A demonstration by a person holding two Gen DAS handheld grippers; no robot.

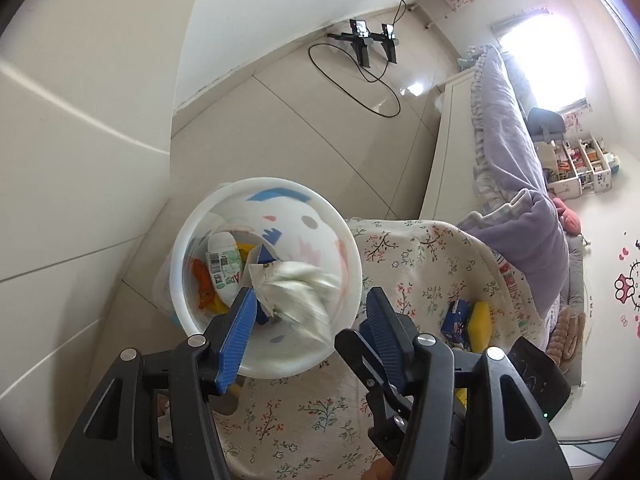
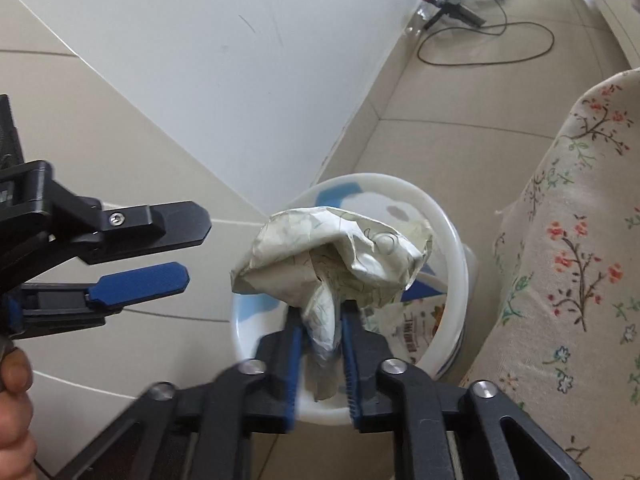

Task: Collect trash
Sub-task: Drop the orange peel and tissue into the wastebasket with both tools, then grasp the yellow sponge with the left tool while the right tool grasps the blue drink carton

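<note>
A white round trash bin (image 1: 192, 248) stands on the floor beside a floral-covered table; it holds a white bottle (image 1: 224, 258), orange scraps and other trash. My right gripper (image 2: 320, 312) is shut on a crumpled paper wad (image 2: 332, 256) and holds it over the bin (image 2: 448, 232). The wad also shows blurred in the left wrist view (image 1: 296, 292), above the bin's opening. My left gripper (image 1: 310, 304) is open and empty, its fingers spread over the bin's near rim; it shows in the right wrist view (image 2: 196, 248) at the left.
The floral tablecloth (image 1: 412, 264) lies right of the bin, with a blue packet (image 1: 456, 318) and a yellow item (image 1: 480, 326) on it. A white cabinet wall (image 1: 80, 160) stands left. A bed with purple bedding (image 1: 508, 128) is at the right. Black stands and a cable (image 1: 368, 48) lie on the far floor.
</note>
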